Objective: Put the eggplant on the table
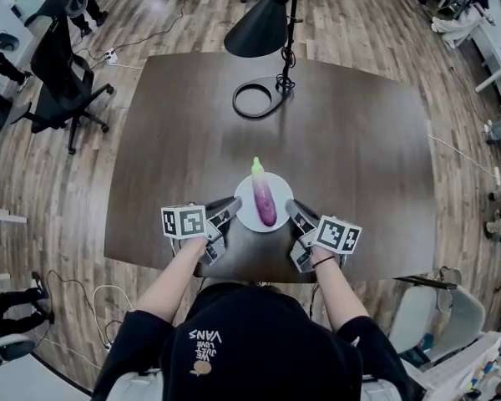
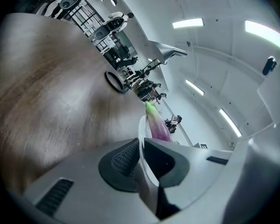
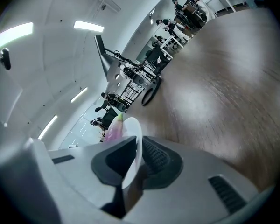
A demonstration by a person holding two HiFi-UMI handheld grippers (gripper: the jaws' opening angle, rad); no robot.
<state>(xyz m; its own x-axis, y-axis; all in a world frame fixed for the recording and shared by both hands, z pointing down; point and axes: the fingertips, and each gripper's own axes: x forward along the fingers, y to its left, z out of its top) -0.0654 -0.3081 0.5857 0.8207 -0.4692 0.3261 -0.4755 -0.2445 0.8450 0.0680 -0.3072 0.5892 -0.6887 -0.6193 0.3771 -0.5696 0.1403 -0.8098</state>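
Note:
A purple eggplant (image 1: 264, 200) with a green stem lies on a small white plate (image 1: 245, 211) above the near part of the dark wooden table (image 1: 359, 157). My left gripper (image 1: 228, 214) is shut on the plate's left rim and my right gripper (image 1: 296, 215) is shut on its right rim. In the left gripper view the plate (image 2: 142, 139) stands edge-on between the pads, with the eggplant (image 2: 157, 125) beyond. In the right gripper view the plate (image 3: 132, 148) sits edge-on between the pads, and the eggplant (image 3: 115, 127) peeks past it.
A black desk lamp (image 1: 263, 23) with a ring base (image 1: 252, 100) stands at the table's far side. A black office chair (image 1: 63, 65) stands off the table's left corner. Cables lie on the wooden floor.

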